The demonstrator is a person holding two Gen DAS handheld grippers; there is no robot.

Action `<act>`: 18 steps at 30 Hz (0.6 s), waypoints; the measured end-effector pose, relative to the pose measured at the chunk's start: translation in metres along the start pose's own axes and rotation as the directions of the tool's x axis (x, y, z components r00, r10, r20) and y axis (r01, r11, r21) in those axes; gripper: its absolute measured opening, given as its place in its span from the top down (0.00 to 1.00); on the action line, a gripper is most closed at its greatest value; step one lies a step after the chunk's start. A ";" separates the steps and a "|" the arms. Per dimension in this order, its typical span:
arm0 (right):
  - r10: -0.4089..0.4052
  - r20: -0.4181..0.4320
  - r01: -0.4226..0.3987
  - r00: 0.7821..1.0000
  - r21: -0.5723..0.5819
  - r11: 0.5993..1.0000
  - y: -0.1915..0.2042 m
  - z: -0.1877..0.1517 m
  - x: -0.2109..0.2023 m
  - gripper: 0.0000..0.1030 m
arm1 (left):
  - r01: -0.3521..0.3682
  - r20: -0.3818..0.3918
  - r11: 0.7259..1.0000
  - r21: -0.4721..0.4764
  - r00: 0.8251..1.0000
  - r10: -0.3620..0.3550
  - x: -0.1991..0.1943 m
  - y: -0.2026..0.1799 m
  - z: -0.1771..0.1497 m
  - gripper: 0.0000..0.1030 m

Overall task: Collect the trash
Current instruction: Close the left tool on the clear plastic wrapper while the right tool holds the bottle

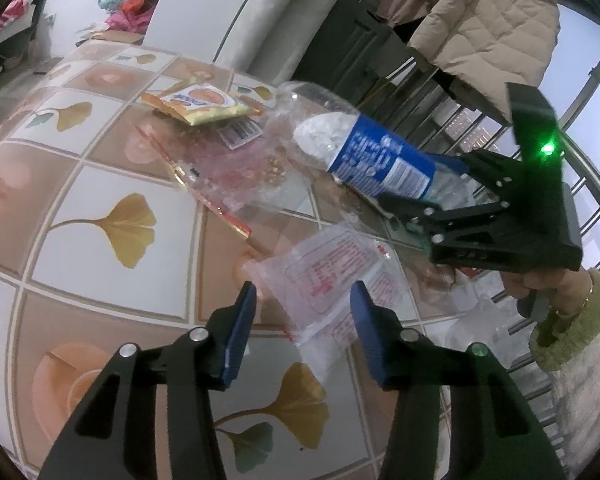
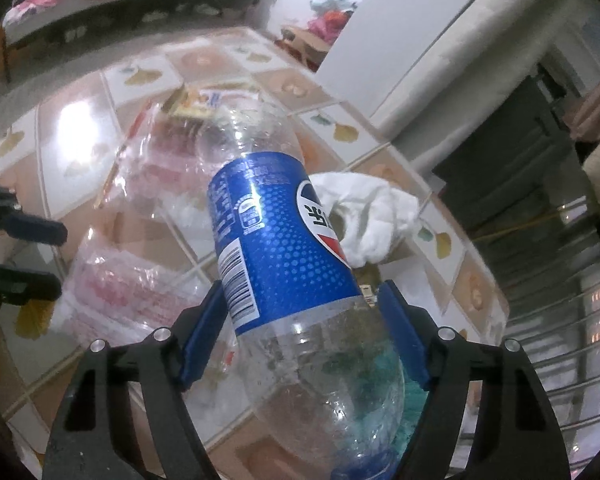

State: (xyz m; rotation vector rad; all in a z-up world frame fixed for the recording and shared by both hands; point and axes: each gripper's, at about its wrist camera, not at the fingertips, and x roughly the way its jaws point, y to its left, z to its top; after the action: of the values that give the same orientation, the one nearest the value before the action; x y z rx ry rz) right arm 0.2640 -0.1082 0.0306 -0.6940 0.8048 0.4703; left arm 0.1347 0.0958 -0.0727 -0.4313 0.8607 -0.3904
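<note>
The clear plastic bottle point(image 2: 284, 264) with its blue label sits clamped in the right hand-held gripper point(image 2: 300, 336), tilted above the tiled desk point(image 1: 100, 184). The left hand-held gripper point(image 1: 302, 320) angles downward, unclenched, astride a clear wrapper point(image 1: 332, 280).

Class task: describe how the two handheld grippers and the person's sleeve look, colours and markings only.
Both the left gripper and the right gripper have black angular linkages with silver rivets and blue ribbed fingers. The right one carries a glowing green light. The sleeve is fuzzy cream with a green knitted cuff.
</note>
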 end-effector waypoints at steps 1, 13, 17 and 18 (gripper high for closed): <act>-0.005 0.005 0.005 1.000 0.004 1.000 -0.001 0.000 -0.003 0.31 | -0.002 0.000 1.000 -0.006 1.000 0.002 0.000 0.001 0.000 0.57; -0.062 0.012 0.061 0.998 0.056 0.997 -0.014 -0.001 -0.015 0.34 | -0.018 0.077 0.995 -0.099 0.997 0.026 -0.021 0.029 0.037 0.60; -0.067 0.029 0.063 0.997 0.102 0.993 -0.024 0.001 -0.022 0.35 | -0.029 0.050 0.986 -0.165 0.998 0.038 -0.016 0.049 0.054 0.60; -0.069 0.029 0.065 0.997 0.110 0.992 -0.026 0.001 -0.022 0.35 | -0.026 0.041 0.981 -0.190 0.999 0.034 -0.012 0.054 0.056 0.60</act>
State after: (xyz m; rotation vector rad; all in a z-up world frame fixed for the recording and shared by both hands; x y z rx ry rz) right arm 0.2674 -0.1276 0.0583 -0.6085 0.7680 0.3732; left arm 0.1804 0.1595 -0.0601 -0.6007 0.8637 -0.2708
